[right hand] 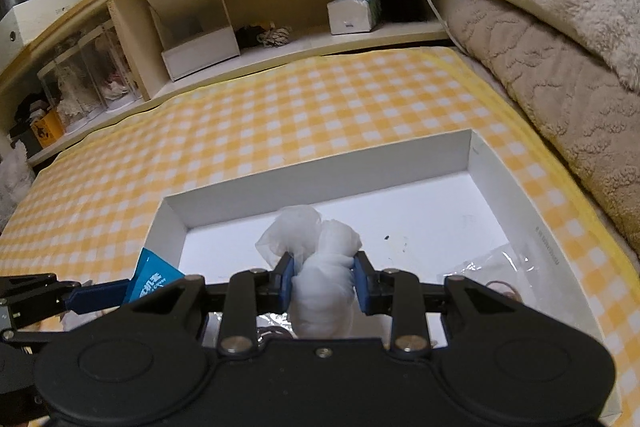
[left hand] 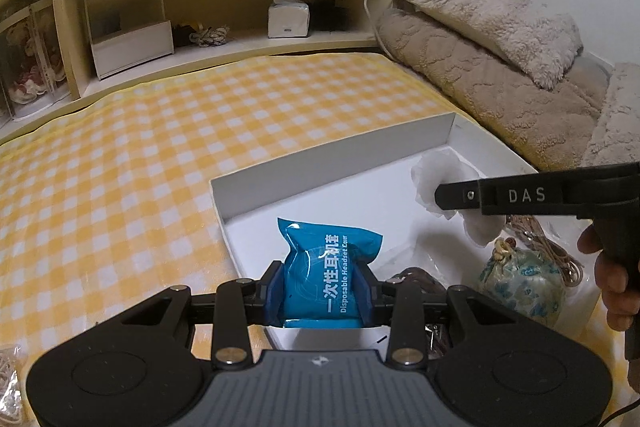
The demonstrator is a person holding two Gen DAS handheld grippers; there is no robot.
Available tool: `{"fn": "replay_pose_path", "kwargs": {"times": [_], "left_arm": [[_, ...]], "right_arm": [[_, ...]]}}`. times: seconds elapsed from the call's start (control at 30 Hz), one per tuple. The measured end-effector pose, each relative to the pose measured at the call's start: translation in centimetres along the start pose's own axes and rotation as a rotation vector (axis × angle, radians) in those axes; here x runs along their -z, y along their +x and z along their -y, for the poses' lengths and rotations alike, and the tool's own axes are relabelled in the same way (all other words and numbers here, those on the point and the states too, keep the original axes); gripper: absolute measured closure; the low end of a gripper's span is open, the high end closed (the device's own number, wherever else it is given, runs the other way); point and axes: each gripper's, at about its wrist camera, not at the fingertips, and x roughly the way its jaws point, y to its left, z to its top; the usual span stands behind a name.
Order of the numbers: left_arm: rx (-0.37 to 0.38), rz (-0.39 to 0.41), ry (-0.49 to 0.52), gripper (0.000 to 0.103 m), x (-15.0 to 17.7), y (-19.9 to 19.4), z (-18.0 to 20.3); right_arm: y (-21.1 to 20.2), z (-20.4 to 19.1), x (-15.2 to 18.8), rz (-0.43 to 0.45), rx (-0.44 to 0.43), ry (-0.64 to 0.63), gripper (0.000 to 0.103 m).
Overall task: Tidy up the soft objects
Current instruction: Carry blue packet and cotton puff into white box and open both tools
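Note:
My left gripper (left hand: 320, 291) is shut on a blue headset-cover packet (left hand: 328, 267) and holds it over the near left corner of the white box (left hand: 332, 155). My right gripper (right hand: 324, 283) is shut on a white crumpled cloth bundle (right hand: 320, 267) above the box (right hand: 320, 171). In the left wrist view the right gripper (left hand: 444, 193) reaches in from the right with the white bundle (left hand: 436, 171). In the right wrist view the blue packet (right hand: 154, 281) and a left finger (right hand: 100, 295) show at the lower left.
The box sits on a yellow checked cloth (left hand: 140, 147). A floral pouch (left hand: 524, 279), a coiled cord (left hand: 536, 239) and clear plastic bag (right hand: 492, 263) lie in the box's near right. Beige blankets (left hand: 500, 59) lie to the right; a shelf with a tissue pack (left hand: 288, 17) stands behind.

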Motion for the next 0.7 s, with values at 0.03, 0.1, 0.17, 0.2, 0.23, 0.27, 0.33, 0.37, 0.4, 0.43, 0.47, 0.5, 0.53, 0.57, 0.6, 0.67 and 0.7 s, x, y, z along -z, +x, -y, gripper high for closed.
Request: {"fn": "replay_pose_path", "kwargs": {"times": [0.03, 0.1, 0.17, 0.2, 0.23, 0.27, 0.33, 0.37, 0.4, 0.43, 0.47, 0.5, 0.53, 0.57, 0.6, 0.67, 0.7], "left_arm": [[0.000, 0.001, 0.000, 0.061, 0.0, 0.0, -0.1], [0.003, 0.004, 0.006, 0.053, 0.0, 0.2, -0.1], [-0.001, -0.004, 0.015, 0.047, 0.0, 0.3, 0.1], [0.000, -0.009, 0.020, 0.046, 0.0, 0.3, 0.1], [0.001, -0.013, 0.025, 0.042, 0.1, 0.3, 0.1], [0.003, -0.016, 0.029, 0.037, 0.2, 0.2, 0.2], [0.006, -0.019, 0.035, 0.034, 0.4, 0.0, 0.2], [0.009, -0.023, 0.038, 0.031, 0.4, 0.0, 0.2], [0.011, -0.026, 0.039, 0.029, 0.4, -0.1, 0.2], [0.013, -0.027, 0.039, 0.026, 0.5, -0.2, 0.3], [0.016, -0.028, 0.036, 0.023, 0.5, -0.3, 0.3], [0.019, -0.029, 0.033, 0.021, 0.5, -0.4, 0.3], [0.022, -0.029, 0.029, 0.017, 0.5, -0.5, 0.3], [0.025, -0.029, 0.024, 0.014, 0.5, -0.6, 0.4], [0.026, -0.028, 0.022, 0.013, 0.5, -0.7, 0.5], [0.028, -0.025, 0.016, 0.007, 0.4, -0.9, 0.6], [0.027, -0.023, 0.012, 0.006, 0.4, -1.0, 0.7]], "right_arm": [[0.1, 0.0, 0.0, -0.002, -0.001, 0.001, 0.070], [0.2, 0.0, 0.1, -0.005, 0.001, 0.002, 0.064], [0.3, -0.1, 0.3, -0.018, 0.013, -0.009, 0.062], [0.4, -0.1, 0.4, -0.027, 0.019, -0.013, 0.059], [0.5, -0.1, 0.4, -0.034, 0.026, -0.017, 0.056], [0.4, -0.2, 0.5, -0.034, 0.031, -0.019, 0.054], [0.2, -0.1, 0.5, -0.032, 0.036, -0.019, 0.044], [0.1, -0.1, 0.5, -0.032, 0.040, -0.019, 0.041], [-0.1, -0.1, 0.5, -0.031, 0.045, -0.021, 0.033], [-0.3, -0.1, 0.5, -0.027, 0.053, -0.025, 0.027], [-0.4, -0.1, 0.5, -0.023, 0.059, -0.031, 0.026], [-0.6, -0.1, 0.6, -0.024, 0.064, -0.037, 0.025], [-0.8, 0.0, 0.6, -0.029, 0.068, -0.040, 0.019], [-0.9, 0.1, 0.7, -0.033, 0.071, -0.042, 0.016], [-1.1, 0.2, 0.8, -0.034, 0.074, -0.043, 0.012], [-1.4, 0.6, 0.9, -0.040, 0.091, -0.040, 0.006], [-1.6, 0.7, 1.0, -0.037, 0.100, -0.036, 0.003]]}}
